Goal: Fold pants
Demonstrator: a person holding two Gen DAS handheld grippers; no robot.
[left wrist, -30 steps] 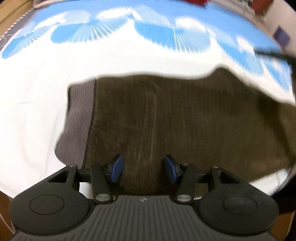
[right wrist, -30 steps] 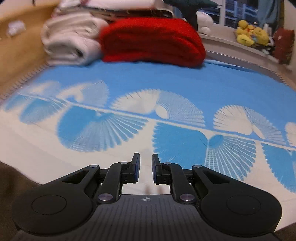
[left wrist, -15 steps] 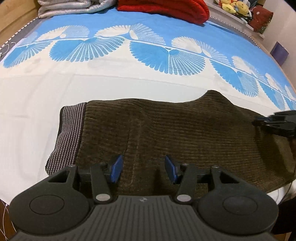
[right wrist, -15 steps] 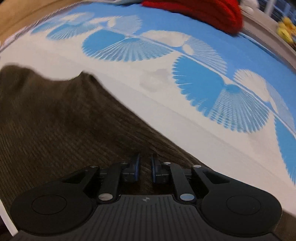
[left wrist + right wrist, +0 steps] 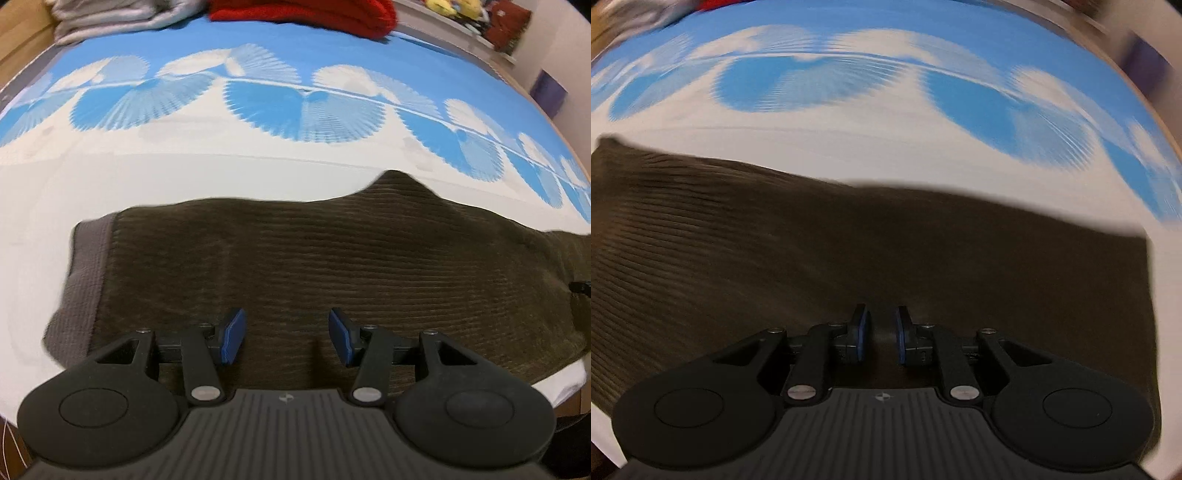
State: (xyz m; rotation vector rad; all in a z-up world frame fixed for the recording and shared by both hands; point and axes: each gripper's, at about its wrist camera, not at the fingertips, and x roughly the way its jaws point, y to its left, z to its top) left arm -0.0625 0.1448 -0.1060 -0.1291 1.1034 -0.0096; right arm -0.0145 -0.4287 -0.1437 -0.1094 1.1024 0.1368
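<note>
Pants point(image 5: 332, 266) lie flat across the bed point(image 5: 184, 177). Left claw point(image 5: 284, 338) gapes above them, empty; right claw point(image 5: 881, 338), just widening slightly, holds nothing. Risk: pinching only the top layer, so the fold drags unevenly.

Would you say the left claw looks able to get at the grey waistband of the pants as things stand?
Probably yes: the left claw stands open above the pants, and the grey waistband lies uncovered off to its left, with nothing between them.
</note>
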